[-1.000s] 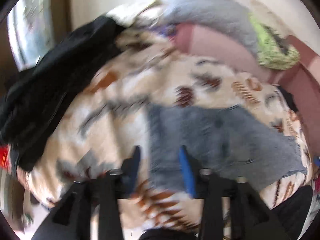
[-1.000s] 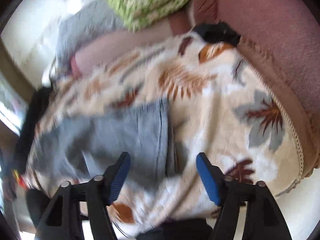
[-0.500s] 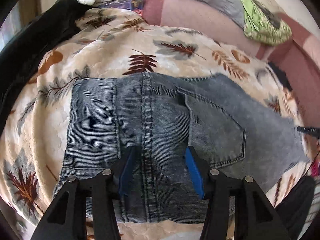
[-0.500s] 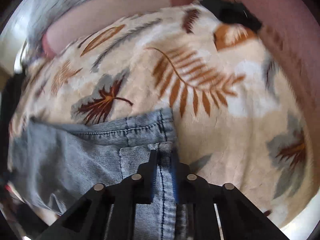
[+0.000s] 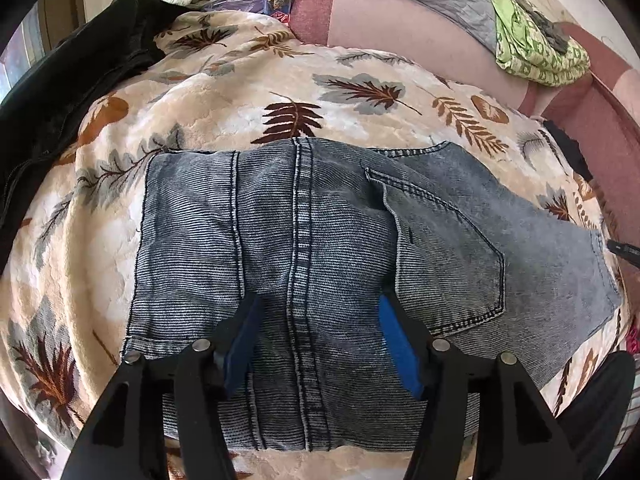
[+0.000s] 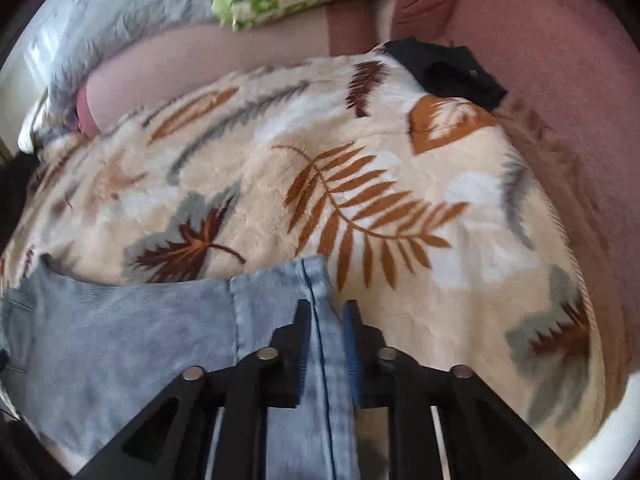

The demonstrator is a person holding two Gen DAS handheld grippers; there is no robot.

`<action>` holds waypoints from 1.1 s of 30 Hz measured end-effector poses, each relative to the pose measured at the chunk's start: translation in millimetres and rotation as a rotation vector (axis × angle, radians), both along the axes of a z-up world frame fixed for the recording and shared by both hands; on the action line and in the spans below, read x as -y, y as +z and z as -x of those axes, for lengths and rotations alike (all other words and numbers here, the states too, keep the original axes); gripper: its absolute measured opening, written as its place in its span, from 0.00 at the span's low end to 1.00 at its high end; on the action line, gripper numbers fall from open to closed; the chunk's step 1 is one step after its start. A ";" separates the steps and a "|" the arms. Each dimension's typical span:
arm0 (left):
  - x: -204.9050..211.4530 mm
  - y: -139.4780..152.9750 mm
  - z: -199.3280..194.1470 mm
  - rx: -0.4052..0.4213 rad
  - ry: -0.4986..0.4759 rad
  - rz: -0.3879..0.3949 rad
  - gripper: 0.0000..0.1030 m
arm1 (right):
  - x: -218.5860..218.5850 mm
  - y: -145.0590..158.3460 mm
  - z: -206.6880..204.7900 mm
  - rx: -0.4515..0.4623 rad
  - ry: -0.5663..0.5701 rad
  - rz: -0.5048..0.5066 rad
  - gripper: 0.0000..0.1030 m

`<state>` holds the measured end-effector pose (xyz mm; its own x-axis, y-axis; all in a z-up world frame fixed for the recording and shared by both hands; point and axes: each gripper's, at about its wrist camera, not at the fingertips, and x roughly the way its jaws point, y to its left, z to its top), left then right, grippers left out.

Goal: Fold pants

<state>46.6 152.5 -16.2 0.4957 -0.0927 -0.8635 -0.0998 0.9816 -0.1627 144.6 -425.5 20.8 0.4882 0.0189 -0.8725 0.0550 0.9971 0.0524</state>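
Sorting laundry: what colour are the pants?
Washed blue-grey denim pants, clearest in the left wrist view.

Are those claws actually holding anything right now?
The right gripper pinches the jeans at a seamed edge. The left gripper is open, holding nothing.

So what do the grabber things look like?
Both look the same. The left gripper and right gripper have black plastic arms with cut-out holes, round silver bolts at the joints, and blue pads inside the fingers. No cables or sleeves show.
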 end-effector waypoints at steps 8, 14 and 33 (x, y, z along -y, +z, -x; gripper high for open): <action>-1.3 -0.6 0.1 0.009 0.026 0.012 0.62 | 3.6 -38.0 57.9 -0.243 0.077 -0.229 0.54; 2.5 25.9 6.9 0.079 0.054 -0.010 0.62 | -14.3 1.7 53.8 -0.134 0.098 -0.179 0.53; 12.8 -11.0 1.7 0.047 0.141 -0.140 0.73 | -381.8 -43.8 -98.5 -0.181 0.648 -0.132 0.57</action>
<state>44.9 139.7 -27.2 0.5354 0.1001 -0.8386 -0.2336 0.9718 -0.0331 243.1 -43.7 -23.0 0.1887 0.3702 -0.9096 -0.5315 0.8173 0.2224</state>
